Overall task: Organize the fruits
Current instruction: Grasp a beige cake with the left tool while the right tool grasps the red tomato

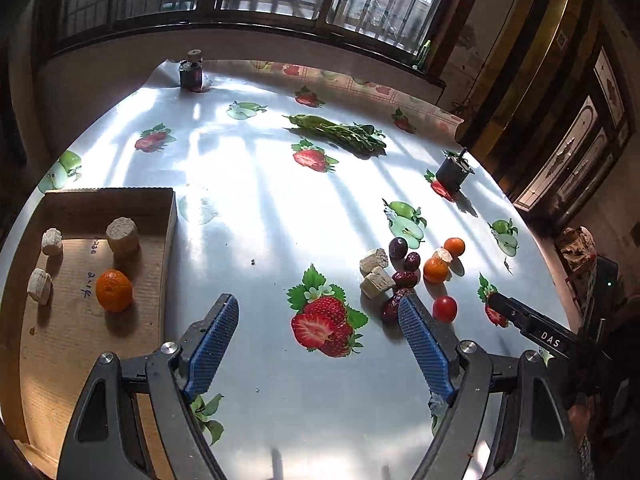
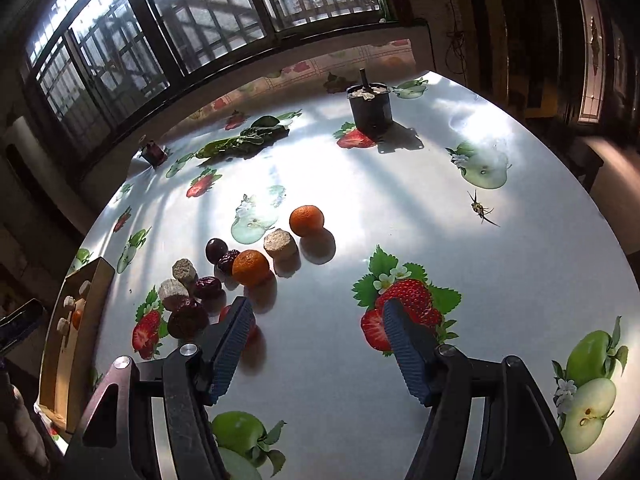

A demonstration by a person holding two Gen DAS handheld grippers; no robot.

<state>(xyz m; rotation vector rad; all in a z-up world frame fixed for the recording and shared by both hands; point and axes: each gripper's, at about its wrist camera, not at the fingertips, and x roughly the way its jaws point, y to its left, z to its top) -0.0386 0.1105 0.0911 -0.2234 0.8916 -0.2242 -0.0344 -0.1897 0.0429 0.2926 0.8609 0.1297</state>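
A cardboard box (image 1: 160, 216) at the left holds a mandarin (image 1: 114, 290) and three pale cut chunks (image 1: 122, 235). A heap of fruit lies on the table: two mandarins (image 1: 435, 270) (image 2: 251, 267), a cherry tomato (image 1: 444, 308), red dates (image 1: 405, 279) (image 2: 187, 322), a dark plum (image 1: 398, 247) (image 2: 216, 250) and pale chunks (image 1: 377, 282) (image 2: 281, 242). My left gripper (image 1: 318, 314) is open and empty, between box and heap. My right gripper (image 2: 316, 316) is open and empty, just right of the heap; its left finger hides most of the tomato.
A bundle of green vegetables (image 1: 340, 132) (image 2: 244, 142) lies far back. A black pot (image 1: 452, 174) (image 2: 370, 106) stands at the right, a small dark jar (image 1: 191, 74) (image 2: 153, 153) at the back. The round table (image 2: 460, 256) has a fruit-print cloth.
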